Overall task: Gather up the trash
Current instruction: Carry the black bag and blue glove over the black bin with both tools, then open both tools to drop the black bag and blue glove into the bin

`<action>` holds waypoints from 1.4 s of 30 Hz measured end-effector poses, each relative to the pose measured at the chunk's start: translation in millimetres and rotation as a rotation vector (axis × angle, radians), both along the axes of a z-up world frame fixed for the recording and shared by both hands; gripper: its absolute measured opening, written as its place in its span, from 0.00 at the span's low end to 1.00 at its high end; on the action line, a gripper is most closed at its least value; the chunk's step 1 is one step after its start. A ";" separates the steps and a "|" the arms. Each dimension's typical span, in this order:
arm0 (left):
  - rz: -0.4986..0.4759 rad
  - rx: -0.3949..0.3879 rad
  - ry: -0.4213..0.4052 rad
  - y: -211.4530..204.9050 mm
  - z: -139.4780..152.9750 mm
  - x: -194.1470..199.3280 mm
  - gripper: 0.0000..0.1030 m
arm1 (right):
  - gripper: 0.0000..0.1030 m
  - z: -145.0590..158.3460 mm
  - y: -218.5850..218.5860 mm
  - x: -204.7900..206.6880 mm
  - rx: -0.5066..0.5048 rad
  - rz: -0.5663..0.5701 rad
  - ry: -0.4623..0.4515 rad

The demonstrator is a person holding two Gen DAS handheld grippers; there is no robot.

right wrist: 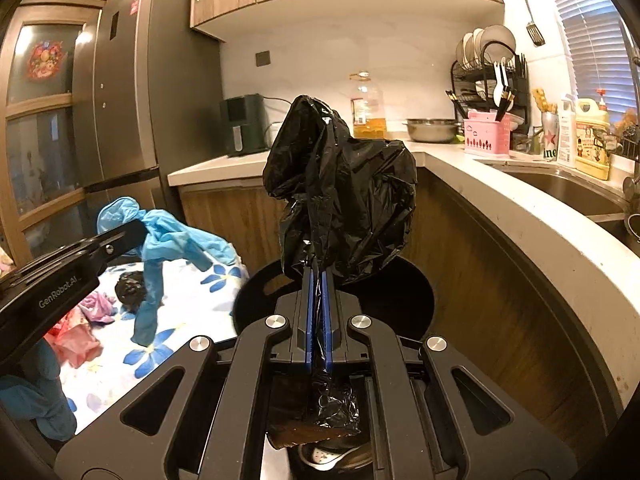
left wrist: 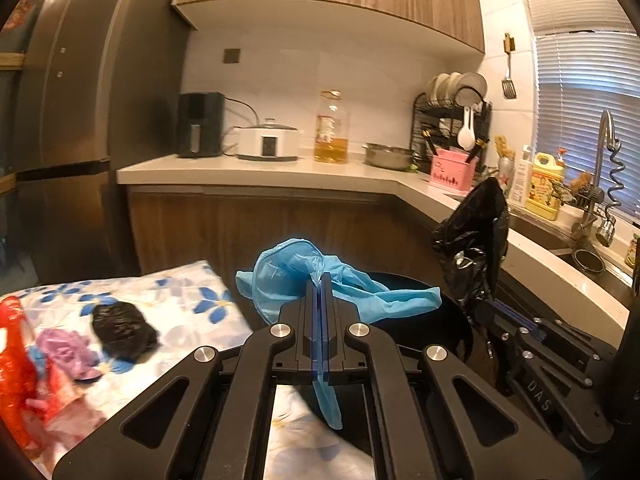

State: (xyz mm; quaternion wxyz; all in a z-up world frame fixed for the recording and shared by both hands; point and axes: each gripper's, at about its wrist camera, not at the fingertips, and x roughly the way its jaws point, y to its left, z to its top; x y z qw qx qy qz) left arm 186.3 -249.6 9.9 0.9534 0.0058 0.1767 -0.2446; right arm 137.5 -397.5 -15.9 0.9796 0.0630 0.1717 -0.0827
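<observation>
My left gripper point(left wrist: 319, 280) is shut on a crumpled blue plastic bag point(left wrist: 288, 276) and holds it in the air beyond the table's edge. It also shows in the right wrist view point(right wrist: 176, 236). My right gripper point(right wrist: 319, 276) is shut on a black plastic bag point(right wrist: 348, 200), held up over a round black bin point(right wrist: 416, 300). The black bag also shows in the left wrist view point(left wrist: 476, 240). On the flowered tablecloth point(left wrist: 188, 320) lie a balled black bag point(left wrist: 122, 330), a purple scrap point(left wrist: 66, 348) and red plastic point(left wrist: 16, 368).
A curved white counter point(right wrist: 520, 216) with wooden fronts runs behind and to the right, with a sink point(right wrist: 568, 188), a dish rack point(left wrist: 452, 120), an oil bottle point(left wrist: 331, 128) and appliances. A steel fridge point(left wrist: 68, 120) stands at the left.
</observation>
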 end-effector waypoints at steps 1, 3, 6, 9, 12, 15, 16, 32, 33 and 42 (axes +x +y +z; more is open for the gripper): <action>-0.007 0.004 -0.001 -2.4 -1.3 2.1 0.01 | 0.04 -1.5 -3.4 2.1 0.003 0.000 0.005; -0.028 0.011 -0.003 -12.6 -4.5 7.0 0.01 | 0.04 -4.3 -10.8 7.5 0.011 -0.005 0.015; -0.050 0.017 0.000 -24.0 -9.5 13.4 0.01 | 0.04 -6.9 -21.0 13.3 0.017 -0.013 0.026; -0.064 0.015 0.014 -32.5 -13.6 20.5 0.01 | 0.04 -7.7 -26.1 17.9 0.021 -0.018 0.030; -0.073 0.027 0.018 -42.2 -17.2 27.0 0.01 | 0.05 -8.6 -29.8 21.6 0.023 -0.018 0.034; -0.080 0.038 0.026 -49.2 -21.0 32.4 0.01 | 0.05 -10.6 -33.5 26.1 0.026 -0.022 0.040; -0.084 0.037 0.033 -49.7 -22.2 34.6 0.01 | 0.05 -11.3 -34.7 27.2 0.028 -0.024 0.042; -0.101 0.024 0.044 -43.2 -32.1 45.3 0.53 | 0.24 -20.0 -41.5 44.2 0.039 -0.022 0.085; -0.099 0.018 0.047 -40.9 -31.5 45.4 0.56 | 0.28 -20.8 -43.2 45.0 0.049 -0.020 0.086; 0.017 -0.002 0.030 -10.7 -30.0 40.4 0.82 | 0.56 -23.8 -44.2 40.8 0.057 -0.044 0.085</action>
